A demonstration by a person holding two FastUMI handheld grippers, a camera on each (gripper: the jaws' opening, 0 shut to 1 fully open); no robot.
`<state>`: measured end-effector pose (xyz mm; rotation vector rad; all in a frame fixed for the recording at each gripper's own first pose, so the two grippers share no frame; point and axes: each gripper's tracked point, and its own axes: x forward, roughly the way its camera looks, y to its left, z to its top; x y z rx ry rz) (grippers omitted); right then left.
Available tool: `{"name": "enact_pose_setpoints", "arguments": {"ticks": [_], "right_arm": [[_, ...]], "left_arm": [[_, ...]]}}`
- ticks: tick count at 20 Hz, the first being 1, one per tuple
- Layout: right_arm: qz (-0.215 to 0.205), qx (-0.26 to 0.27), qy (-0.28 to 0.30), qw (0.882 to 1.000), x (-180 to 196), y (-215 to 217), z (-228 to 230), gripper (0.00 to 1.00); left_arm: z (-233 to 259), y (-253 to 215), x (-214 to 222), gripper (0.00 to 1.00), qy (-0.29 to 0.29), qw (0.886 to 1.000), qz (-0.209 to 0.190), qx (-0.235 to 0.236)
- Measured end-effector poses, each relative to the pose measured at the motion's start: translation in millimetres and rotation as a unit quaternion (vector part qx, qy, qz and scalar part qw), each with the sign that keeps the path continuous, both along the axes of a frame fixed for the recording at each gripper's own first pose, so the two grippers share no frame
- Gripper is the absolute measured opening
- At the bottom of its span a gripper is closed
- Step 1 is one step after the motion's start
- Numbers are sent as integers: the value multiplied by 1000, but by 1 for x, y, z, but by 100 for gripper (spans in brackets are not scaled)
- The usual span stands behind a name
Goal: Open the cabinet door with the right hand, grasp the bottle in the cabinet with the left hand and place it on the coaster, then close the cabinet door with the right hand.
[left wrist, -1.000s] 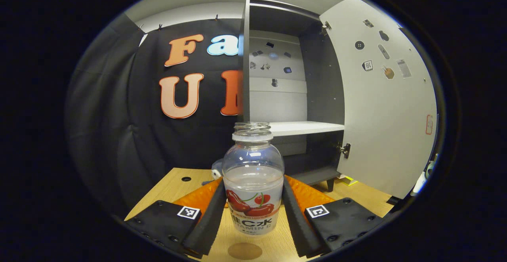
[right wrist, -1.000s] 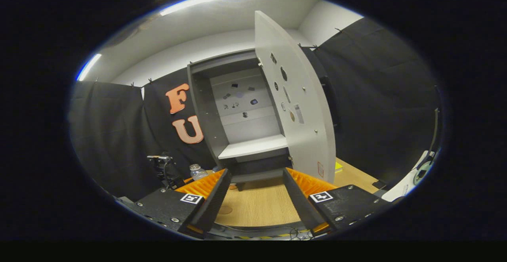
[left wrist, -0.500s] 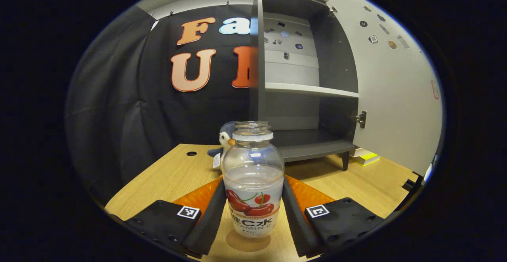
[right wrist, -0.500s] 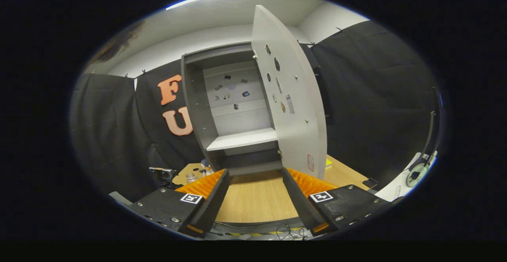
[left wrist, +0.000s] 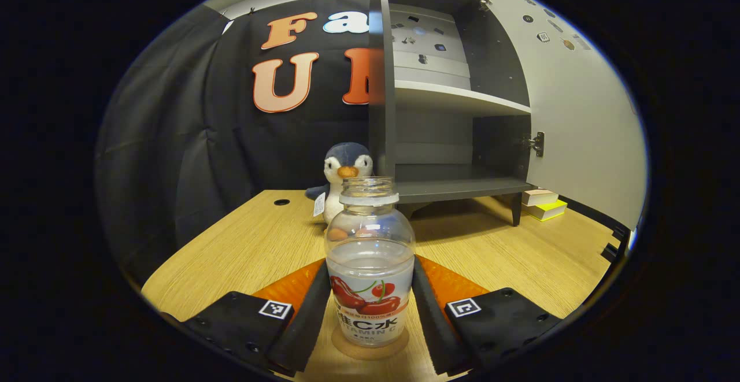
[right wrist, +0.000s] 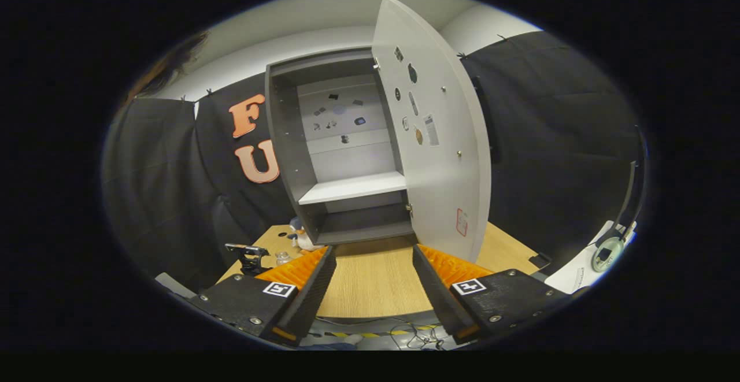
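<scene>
So on my left gripper view I've got the bottle [left wrist: 370, 266] sitting upright right between the two fingers of the left gripper [left wrist: 370, 307], both fingers pressed against its sides, so it's clamped on the label area. The bottle has no cap and is about half full of clear liquid. Its base is on the round coaster [left wrist: 370, 352] on the wooden table [left wrist: 254, 249], though I can't quite tell if it's fully resting or a hair above. Behind it there's a plush penguin [left wrist: 345, 177] beside the cabinet [left wrist: 381, 81], whose door [left wrist: 578, 104] is swung wide open.

On my right gripper view, the right gripper [right wrist: 370, 284] has its fingers spread wide with nothing between them, hanging over the table in front of the cabinet, well short of the door.
</scene>
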<state>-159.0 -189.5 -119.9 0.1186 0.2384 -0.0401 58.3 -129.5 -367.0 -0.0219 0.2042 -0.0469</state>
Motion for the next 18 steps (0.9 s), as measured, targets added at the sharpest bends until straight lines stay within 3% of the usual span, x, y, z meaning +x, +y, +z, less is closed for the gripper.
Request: {"name": "enact_pose_setpoints", "arguments": {"ticks": [7,8,9,13,16,18], "right_arm": [[6,7,12,1000,1,6,-4,83],[9,7,13,1000,1,8,-6,79],[10,6,15,1000,1,9,-7,83],[14,14,21,1000,2,12,-10,83],[16,20,23,999,2,13,-12,83],[16,23,23,999,1,14,-11,83]], "left_arm": [[-1,-3,-15,83,1,1000,-3,14],[-3,-2,-16,84,7,1000,-1,19],[-6,-2,-20,85,8,1000,-4,18],[-12,-2,-23,87,21,1000,-7,22],[-10,1,-23,97,22,999,-6,24],[-3,1,-22,98,17,1000,-9,20]]}}
